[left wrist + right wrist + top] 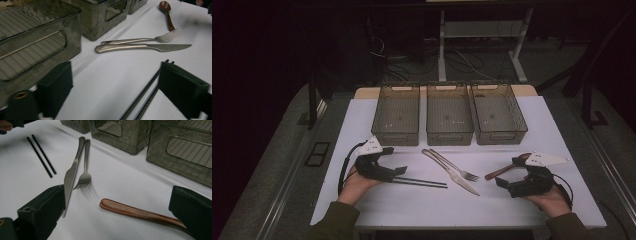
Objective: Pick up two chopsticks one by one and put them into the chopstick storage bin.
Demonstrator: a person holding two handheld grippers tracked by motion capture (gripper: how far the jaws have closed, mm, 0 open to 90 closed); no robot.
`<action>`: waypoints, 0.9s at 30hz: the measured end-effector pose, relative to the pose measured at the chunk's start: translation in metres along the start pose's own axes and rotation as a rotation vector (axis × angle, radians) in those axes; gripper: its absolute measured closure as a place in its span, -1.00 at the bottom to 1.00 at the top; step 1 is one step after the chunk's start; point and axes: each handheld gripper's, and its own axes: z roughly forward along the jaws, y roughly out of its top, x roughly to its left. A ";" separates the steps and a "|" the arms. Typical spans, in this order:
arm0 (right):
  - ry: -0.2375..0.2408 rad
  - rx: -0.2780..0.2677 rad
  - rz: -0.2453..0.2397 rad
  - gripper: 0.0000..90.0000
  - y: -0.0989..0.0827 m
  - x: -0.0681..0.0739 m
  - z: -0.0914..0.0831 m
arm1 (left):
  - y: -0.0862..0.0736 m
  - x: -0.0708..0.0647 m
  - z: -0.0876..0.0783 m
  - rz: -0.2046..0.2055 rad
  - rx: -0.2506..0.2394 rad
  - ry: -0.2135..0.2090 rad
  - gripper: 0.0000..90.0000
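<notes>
My left tongs are spread apart, not grasping, with two thin black chopsticks lying flat on the white counter by one jaw; my right tongs are released too, around the brown wooden spoon; a steel knife and fork lie between, before three clear plastic bins.
</notes>
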 end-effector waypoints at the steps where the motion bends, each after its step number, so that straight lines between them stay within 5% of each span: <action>1: 0.003 0.003 0.002 -0.99 -0.001 0.000 0.000 | -0.001 0.002 -0.001 -0.005 0.000 0.000 -0.65; 17: 0.005 0.011 -0.004 -0.99 -0.001 0.003 -0.001 | -0.013 0.017 -0.001 -0.002 0.172 -0.010 0.72; 22: 0.009 0.007 -0.004 -0.99 -0.001 0.002 0.000 | -0.018 0.021 -0.003 0.006 0.232 0.024 0.97; 27: 0.013 0.011 -0.005 -0.99 0.000 0.002 0.000 | -0.023 0.026 -0.008 0.006 0.265 0.043 0.97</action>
